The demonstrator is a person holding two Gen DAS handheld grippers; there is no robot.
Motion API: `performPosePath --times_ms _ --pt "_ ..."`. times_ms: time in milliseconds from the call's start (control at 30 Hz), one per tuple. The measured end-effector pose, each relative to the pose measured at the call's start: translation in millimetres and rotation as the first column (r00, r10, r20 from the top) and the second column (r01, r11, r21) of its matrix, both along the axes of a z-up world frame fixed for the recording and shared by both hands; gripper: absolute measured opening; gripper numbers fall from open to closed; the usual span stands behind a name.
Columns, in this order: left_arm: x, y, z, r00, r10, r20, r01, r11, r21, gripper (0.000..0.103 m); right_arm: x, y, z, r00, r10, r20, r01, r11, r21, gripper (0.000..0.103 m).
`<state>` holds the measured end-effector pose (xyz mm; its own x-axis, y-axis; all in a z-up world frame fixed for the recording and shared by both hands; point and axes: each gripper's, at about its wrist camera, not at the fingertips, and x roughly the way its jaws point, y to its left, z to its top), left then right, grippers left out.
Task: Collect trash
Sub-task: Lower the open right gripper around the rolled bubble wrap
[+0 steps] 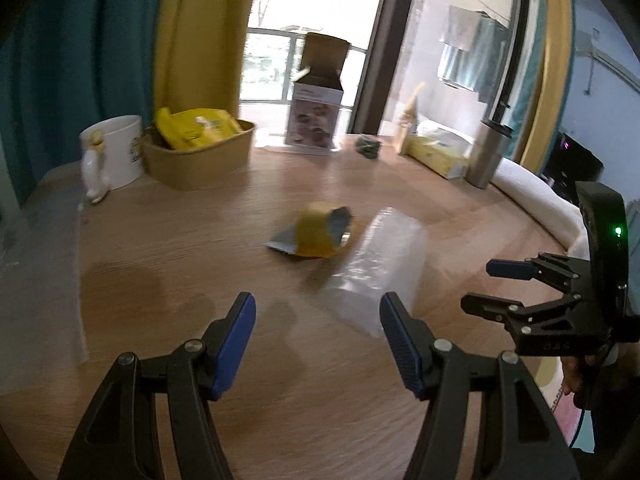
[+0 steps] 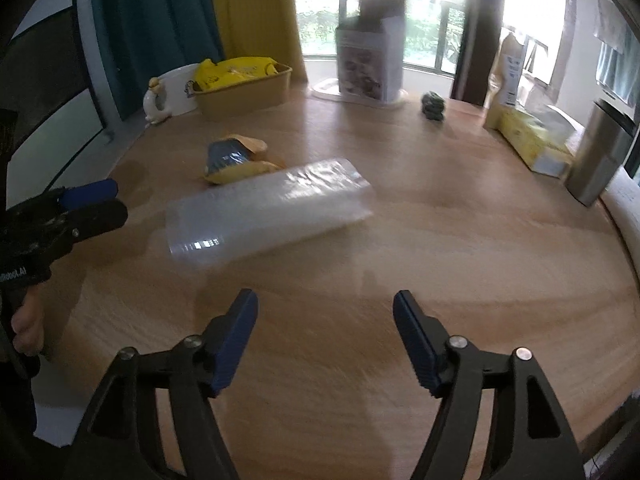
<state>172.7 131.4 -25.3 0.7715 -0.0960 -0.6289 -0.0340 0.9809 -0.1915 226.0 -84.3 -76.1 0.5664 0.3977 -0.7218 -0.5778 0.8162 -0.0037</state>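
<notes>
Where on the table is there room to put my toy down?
Bare wood lies near the right gripper, this side of the clear plastic wrap, and between the wrap and the steel tumbler. The far edge is crowded: mug, basket, carton, tissue box.

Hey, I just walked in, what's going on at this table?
A person is clearing trash off a wooden table, with a hand-held gripper in each hand. The left hand-held gripper and the right hand-held gripper are both open and empty, hovering over the tabletop. A clear plastic wrapper and a crumpled yellow snack bag lie loose just ahead; neither is picked up yet.
</notes>
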Motion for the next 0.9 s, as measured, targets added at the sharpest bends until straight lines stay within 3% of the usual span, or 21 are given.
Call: performPosePath --times_ms 333,500,600,700,900 --pt "-14.7 38.2 -6.5 0.996 0.083 -0.024 -0.083 0.997 -0.005 0.065 24.6 71.0 13.6 0.998 0.021 0.055 -0.022 0.999 0.028 0.088" --pt "-17.4 50.0 -7.4 0.994 0.108 -0.032 -0.109 0.994 -0.006 0.065 34.8 100.7 10.1 0.996 0.003 0.091 0.0 1.0 -0.028 0.088" --pt "-14.6 51.6 -7.7 0.993 0.111 -0.035 -0.111 0.994 -0.007 0.065 28.0 114.8 5.5 0.986 0.036 0.16 -0.017 0.993 -0.118 0.089" --pt "-9.4 50.7 -8.7 0.993 0.107 -0.043 -0.107 0.994 -0.001 0.065 25.8 110.4 -1.6 0.986 0.05 0.156 -0.025 0.987 -0.16 0.089" --pt "5.6 42.2 -7.3 0.996 0.08 -0.042 -0.08 0.997 0.003 0.065 31.0 63.6 -4.5 0.993 -0.007 0.122 0.025 0.988 -0.152 0.091"
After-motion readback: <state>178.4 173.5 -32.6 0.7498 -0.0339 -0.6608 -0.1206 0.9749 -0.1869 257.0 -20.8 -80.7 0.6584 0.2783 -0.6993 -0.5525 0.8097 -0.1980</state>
